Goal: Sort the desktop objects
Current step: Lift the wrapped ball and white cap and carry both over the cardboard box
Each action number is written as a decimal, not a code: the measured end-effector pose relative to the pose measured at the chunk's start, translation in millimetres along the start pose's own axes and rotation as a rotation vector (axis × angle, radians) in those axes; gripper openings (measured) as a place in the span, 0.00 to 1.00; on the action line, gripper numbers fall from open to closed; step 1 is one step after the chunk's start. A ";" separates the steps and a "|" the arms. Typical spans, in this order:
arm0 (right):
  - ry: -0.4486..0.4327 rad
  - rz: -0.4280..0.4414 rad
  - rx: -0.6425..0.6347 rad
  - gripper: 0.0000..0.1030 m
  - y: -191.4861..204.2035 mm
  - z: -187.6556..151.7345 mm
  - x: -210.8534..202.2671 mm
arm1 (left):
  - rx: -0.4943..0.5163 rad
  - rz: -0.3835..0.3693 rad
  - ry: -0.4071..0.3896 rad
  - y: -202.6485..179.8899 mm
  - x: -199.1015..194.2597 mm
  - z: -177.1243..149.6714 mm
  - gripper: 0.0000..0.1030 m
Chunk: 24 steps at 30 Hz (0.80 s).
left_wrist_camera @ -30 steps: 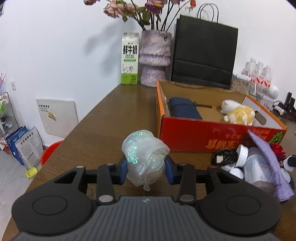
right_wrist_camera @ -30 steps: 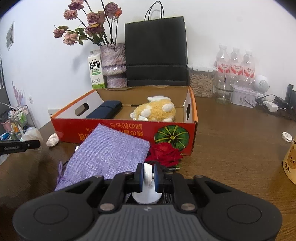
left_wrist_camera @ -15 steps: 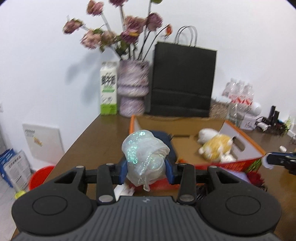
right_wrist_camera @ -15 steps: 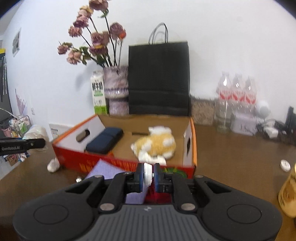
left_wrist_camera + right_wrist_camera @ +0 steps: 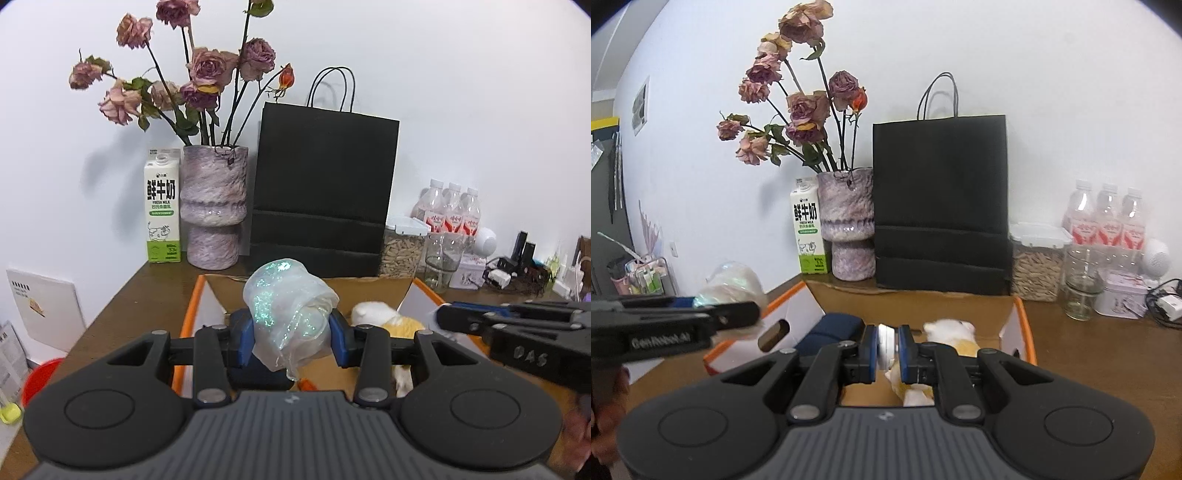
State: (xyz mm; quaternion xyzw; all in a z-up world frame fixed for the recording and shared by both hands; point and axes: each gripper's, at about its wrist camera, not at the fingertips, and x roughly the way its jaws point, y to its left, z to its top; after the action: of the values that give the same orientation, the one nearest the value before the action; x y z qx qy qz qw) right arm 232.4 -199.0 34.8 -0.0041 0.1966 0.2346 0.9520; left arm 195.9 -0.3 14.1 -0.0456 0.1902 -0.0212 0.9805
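Left tool is clenched on a glittery translucent wad, looks like crumpled iridescent film or organza. Blue pads squeeze its middle from both sides, loose tail hanging below. Landmark: the orange-rimmed cardboard box. The wad hangs over the box's left end, above the dark blue pouch inside. In the right wrist view the same wad shows just left of the box's left wall.

Handling, as a judgement: very light, soft, crushes easily, probably slippery film. Mid-body pinch is right; gripping the tail would let it slide out. May cling to a pad on release, and could drift, so letting go low inside the box looks safer.

Right tool is clenched on a small white disc, held edge-on between the pads, likely a cap or lid though I cannot tell which. It sits over the box's right half, above the yellow-and-white plush toy. Judgement: light, stiff, smooth rim, thin grip, so it could twist or pop free if knocked. Flat faces against pads is the good hold.

Behind the box: milk carton, purple vase of dried roses, black paper bag, grain jar, water bottles. Desk brown wood.
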 end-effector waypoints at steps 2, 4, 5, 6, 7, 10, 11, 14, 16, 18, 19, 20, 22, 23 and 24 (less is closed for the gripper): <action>0.008 -0.001 -0.006 0.10 3.2 4.0 9.8 | -0.010 -0.004 0.001 0.0 6.6 2.8 0.40; 0.015 -0.004 -0.011 0.10 6.0 6.8 18.1 | -0.007 0.006 0.010 -0.8 13.8 4.9 0.40; 0.019 -0.003 -0.012 0.10 7.2 8.9 23.8 | -0.004 0.012 0.014 -0.3 17.8 6.0 0.40; 0.023 -0.001 -0.012 0.10 8.3 10.8 29.0 | -0.002 0.022 0.021 0.2 22.4 7.0 0.40; 0.027 0.000 -0.013 0.10 9.2 12.5 34.1 | -0.003 0.031 0.026 0.9 26.0 7.9 0.40; 0.033 0.005 -0.010 0.10 11.0 17.8 49.4 | -0.018 0.048 0.032 4.5 38.1 12.7 0.40; 0.034 0.011 -0.005 0.10 11.1 19.3 53.3 | -0.021 0.054 0.036 5.5 43.2 14.4 0.40; 0.037 0.025 -0.001 0.10 11.3 24.6 65.9 | -0.032 0.058 0.054 9.0 57.0 17.9 0.40; 0.043 0.022 -0.002 0.10 11.6 27.5 75.4 | -0.035 0.065 0.065 11.1 66.0 19.7 0.40; 0.051 0.019 -0.001 0.10 11.5 29.7 84.6 | -0.036 0.072 0.082 12.8 77.0 20.1 0.40; 0.054 0.020 0.005 0.10 10.9 30.6 89.6 | -0.040 0.074 0.093 14.0 82.9 19.9 0.40; 0.057 0.020 0.008 0.10 10.5 31.1 94.0 | -0.044 0.072 0.103 14.8 87.9 20.2 0.40; 0.069 0.018 0.004 0.10 10.3 31.6 103.4 | -0.045 0.072 0.121 15.1 96.8 20.1 0.40; 0.076 0.015 0.001 0.10 10.0 31.5 107.6 | -0.041 0.073 0.126 14.8 101.3 20.3 0.40; 0.084 0.013 -0.001 0.10 9.4 31.6 111.6 | -0.038 0.074 0.131 14.6 105.4 20.6 0.40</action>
State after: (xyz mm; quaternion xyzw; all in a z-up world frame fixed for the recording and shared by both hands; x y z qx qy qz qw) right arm 330.6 -137.9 22.8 -0.0134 0.2364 0.2406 0.9413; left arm 301.6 9.7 -7.5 -0.0554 0.2559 0.0156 0.9650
